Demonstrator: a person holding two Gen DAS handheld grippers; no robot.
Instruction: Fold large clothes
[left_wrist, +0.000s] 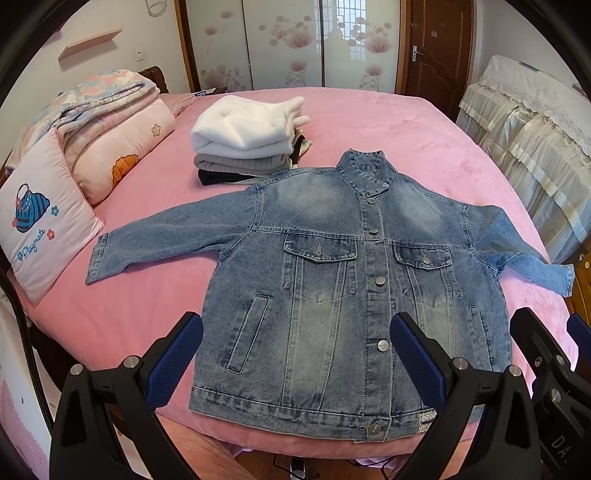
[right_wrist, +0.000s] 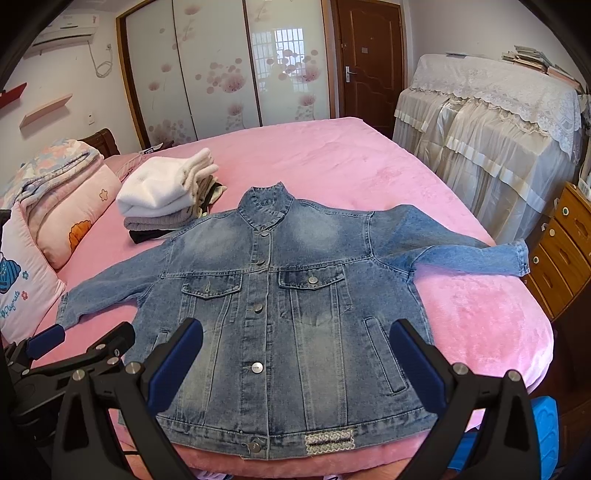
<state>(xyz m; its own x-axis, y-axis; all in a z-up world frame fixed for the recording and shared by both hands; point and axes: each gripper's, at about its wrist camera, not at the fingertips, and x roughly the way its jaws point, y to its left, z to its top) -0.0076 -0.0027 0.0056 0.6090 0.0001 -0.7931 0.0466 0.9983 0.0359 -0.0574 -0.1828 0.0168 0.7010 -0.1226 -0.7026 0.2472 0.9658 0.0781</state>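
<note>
Both hand-held grippers hang over the near edge of the bed with jaws spread wide and nothing between them: the left gripper (left_wrist: 295, 354) frames the lower left front of the denim jacket (left_wrist: 332, 273), and the right gripper (right_wrist: 295, 354) frames its lower right front, the two tools close beside each other. Each finger is black with a blue, finely dimpled pad (left_wrist: 173, 362).

Face up and buttoned, the jacket lies flat on the pink bed (right_wrist: 332, 155). Its long axis runs from the hem at the near edge to the stand-up collar (left_wrist: 364, 166) pointing away toward the wardrobe. Both sleeves are spread out sideways, the right one (right_wrist: 461, 247) reaching the bed's edge near a wooden drawer unit (right_wrist: 565, 243). The denim is faded blue, paler over the chest and front panels, with metal buttons, two flap pockets and a small patterned label (right_wrist: 330, 441) at the hem.

Just beyond the left shoulder sits a stack of folded clothes (left_wrist: 247, 144), fluffy white on top, grey knit and black below. Farther left lie a folded floral quilt (left_wrist: 99, 122) and a pink pillow (left_wrist: 40, 221). A lace-covered piece of furniture (right_wrist: 491, 122) stands to the right.
</note>
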